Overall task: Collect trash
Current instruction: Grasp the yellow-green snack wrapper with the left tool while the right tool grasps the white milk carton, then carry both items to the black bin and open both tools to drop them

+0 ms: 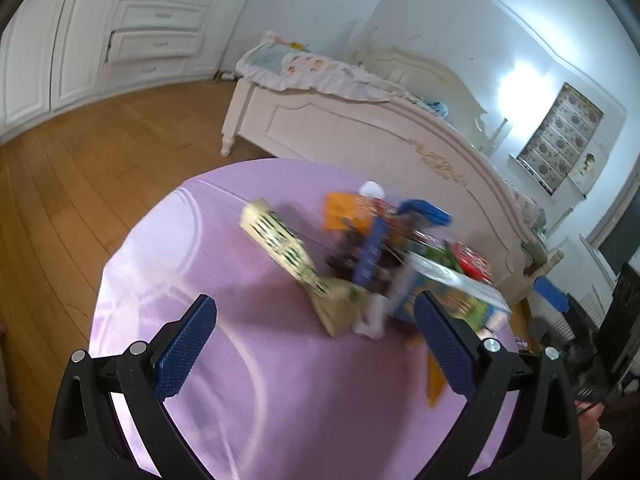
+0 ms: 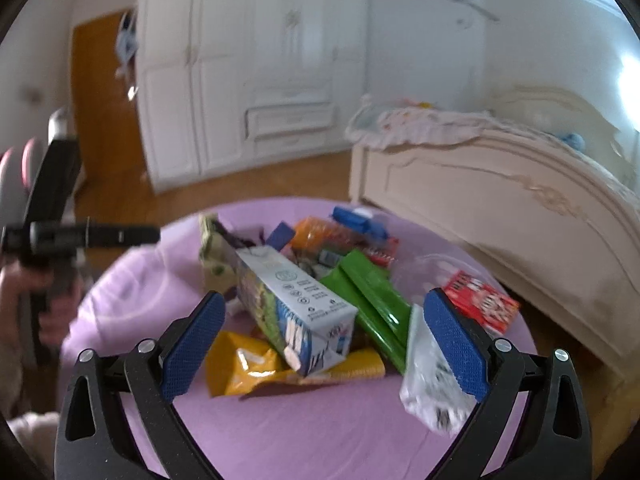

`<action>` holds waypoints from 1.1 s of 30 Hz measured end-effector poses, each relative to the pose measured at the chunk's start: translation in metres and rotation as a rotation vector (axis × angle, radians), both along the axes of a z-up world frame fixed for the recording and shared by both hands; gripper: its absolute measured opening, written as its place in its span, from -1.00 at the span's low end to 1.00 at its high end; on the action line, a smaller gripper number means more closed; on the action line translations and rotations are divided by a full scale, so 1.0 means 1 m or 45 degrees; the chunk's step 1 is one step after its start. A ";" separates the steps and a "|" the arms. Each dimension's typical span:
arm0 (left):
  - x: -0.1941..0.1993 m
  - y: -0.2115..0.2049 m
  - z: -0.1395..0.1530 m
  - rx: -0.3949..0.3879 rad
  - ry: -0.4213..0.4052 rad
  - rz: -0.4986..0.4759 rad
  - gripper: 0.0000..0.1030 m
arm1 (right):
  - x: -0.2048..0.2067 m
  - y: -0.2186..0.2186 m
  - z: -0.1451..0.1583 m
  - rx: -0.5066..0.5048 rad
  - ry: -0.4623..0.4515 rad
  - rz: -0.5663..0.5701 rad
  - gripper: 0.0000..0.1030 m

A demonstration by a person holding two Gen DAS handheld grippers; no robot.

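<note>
We find the right tool (image 2: 324, 332) spread wide and empty, its jaws straddling the near edge of the trash pile (image 2: 320, 280) on the table (image 2: 280, 440). Directly between the jaws lies a blue-grey carton (image 2: 296, 308), its long axis running away from us and leftward, its near end resting on a yellow wrapper (image 2: 240, 364). A clear plastic bag (image 2: 432, 384) lies against the right finger. Just beyond are a green packet (image 2: 372, 300) and a red box (image 2: 480, 304). The left tool (image 1: 316, 340) is likewise wide open and holds nothing; from it the pile lies ahead and to the right, with a cream carton (image 1: 288, 252) angled across its front. We judge the right tool the nearer, and the carton's long axis nearly in line with its reach, favouring a grasp across the carton's width. The bed (image 2: 500, 200) stands beyond the table.
</note>
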State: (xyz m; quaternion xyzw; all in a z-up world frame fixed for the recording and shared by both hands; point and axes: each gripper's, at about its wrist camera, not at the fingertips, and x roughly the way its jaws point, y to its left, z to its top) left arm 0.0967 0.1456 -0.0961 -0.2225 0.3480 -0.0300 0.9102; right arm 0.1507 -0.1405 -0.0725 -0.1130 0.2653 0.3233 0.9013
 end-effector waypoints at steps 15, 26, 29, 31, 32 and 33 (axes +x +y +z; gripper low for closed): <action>0.069 0.016 -0.041 -0.245 0.190 0.033 -0.38 | 0.035 0.034 -0.038 -0.042 0.194 0.181 0.02; 0.012 0.020 0.010 -0.210 -0.038 0.049 -0.59 | 0.000 -0.003 -0.002 0.191 0.225 0.183 -0.13; -0.003 0.008 0.034 -0.188 -0.097 0.022 -0.59 | -0.011 -0.030 0.014 0.296 0.212 0.139 -0.14; -0.008 -0.009 0.051 -0.166 -0.134 -0.027 -0.59 | -0.015 -0.057 0.020 0.385 0.217 0.087 -0.14; -0.009 -0.019 0.058 -0.155 -0.147 -0.059 -0.59 | -0.016 -0.068 0.022 0.411 0.222 0.063 -0.14; -0.008 -0.030 0.063 -0.152 -0.156 -0.093 -0.59 | -0.017 -0.081 0.023 0.441 0.226 0.032 -0.14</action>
